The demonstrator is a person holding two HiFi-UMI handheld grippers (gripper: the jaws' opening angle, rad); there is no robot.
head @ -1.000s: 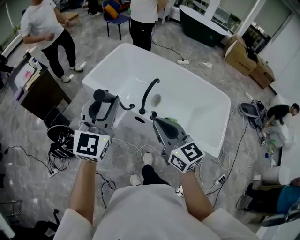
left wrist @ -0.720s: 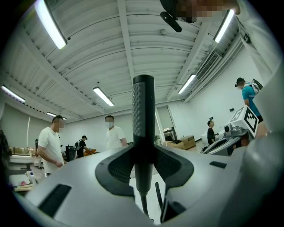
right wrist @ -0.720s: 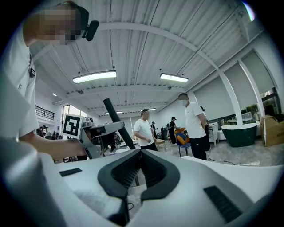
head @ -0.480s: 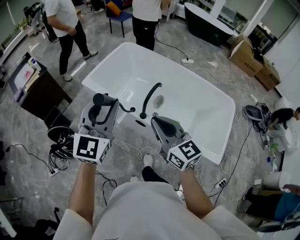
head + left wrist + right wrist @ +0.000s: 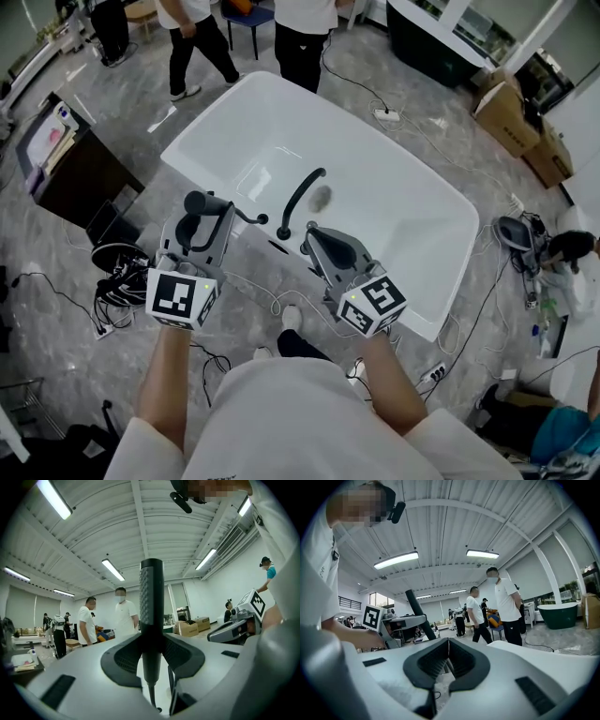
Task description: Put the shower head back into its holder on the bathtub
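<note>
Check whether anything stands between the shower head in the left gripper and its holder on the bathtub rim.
Nothing visible does. The shower head, clamped in the left gripper, has a free path to the dark opening on the bathtub rim, apparently the holder. The black faucet and shut right gripper stand just beside it.

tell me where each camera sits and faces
Head view: on the person's head, steeply down at the white bathtub; forearms, left gripper, right gripper show.
Left gripper view: on the left gripper, level along jaws shut on the black shower head handle.
Right gripper view: on the right gripper, level along shut, empty jaws.
Shared: all show that handle.
</note>
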